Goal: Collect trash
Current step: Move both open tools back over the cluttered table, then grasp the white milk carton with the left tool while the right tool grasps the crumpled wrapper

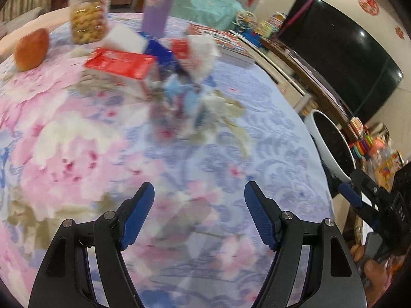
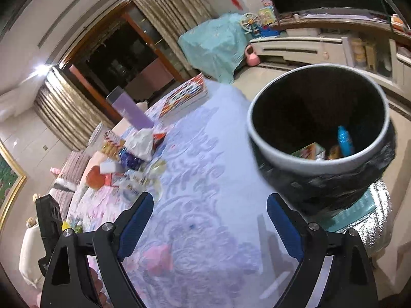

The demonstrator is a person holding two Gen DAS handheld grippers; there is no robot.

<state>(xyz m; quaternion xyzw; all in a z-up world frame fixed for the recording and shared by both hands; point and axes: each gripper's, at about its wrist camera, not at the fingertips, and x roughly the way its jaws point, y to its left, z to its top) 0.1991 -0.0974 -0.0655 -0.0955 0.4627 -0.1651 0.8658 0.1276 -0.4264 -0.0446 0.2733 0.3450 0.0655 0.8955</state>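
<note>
Across the floral cloth (image 1: 84,138), the trash pile (image 1: 179,97) lies straight ahead of the left gripper (image 1: 199,215), jaws wide and empty, while the right gripper (image 2: 209,222), also wide and empty, sits beside the bin (image 2: 280,154).

A floral cloth (image 1: 77,133) in pink and blue covers the surface. Taking the clear jar of snacks (image 1: 88,12) as landmark: a brown round fruit (image 1: 32,48) lies to its left, a tall purple box (image 1: 159,5) stands to its right, and a black television (image 1: 341,59) sits well beyond that, off the surface.
</note>
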